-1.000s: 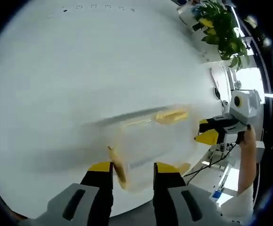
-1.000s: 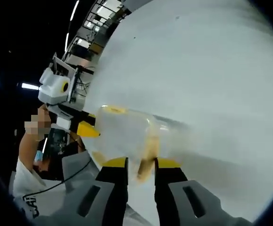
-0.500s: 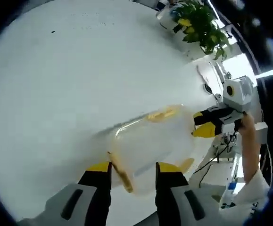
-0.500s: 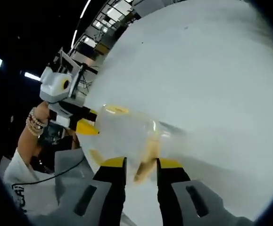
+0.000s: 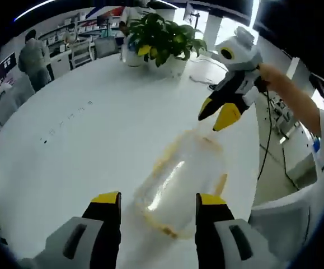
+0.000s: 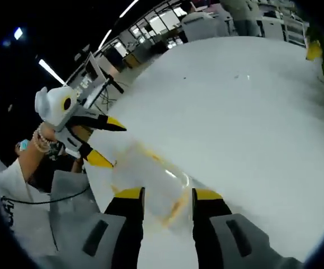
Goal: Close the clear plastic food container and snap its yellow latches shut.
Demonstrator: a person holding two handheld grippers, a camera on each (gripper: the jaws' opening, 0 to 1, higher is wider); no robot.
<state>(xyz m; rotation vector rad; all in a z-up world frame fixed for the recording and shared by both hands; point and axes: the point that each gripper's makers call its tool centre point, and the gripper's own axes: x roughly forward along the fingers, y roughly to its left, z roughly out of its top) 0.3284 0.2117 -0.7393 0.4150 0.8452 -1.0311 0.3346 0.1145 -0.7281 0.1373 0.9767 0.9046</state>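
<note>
Container: the clear container (image 5: 179, 188) lay on the white surface (image 5: 83, 140), lower centre of the left gripper view, its long axis running from lower left to upper right of that frame.
Latches: yellow latches (image 5: 220, 184) showed along its edges; blur hid whether any were snapped.
Left gripper: the left gripper (image 5: 157, 203) was released, jaws apart astride the near end of the container, not gripping it.
Right gripper: the right gripper (image 6: 164, 197) was likewise released, jaws astride the opposite end; in the left gripper view it hung just above the far end.
Key relation: each gripper faced one short end, the container lying between them; neither was clearly nearer.
Surroundings: a potted plant (image 5: 160, 40) stood well apart, upper centre.
Obstruction: nothing stood between grippers and container.
</note>
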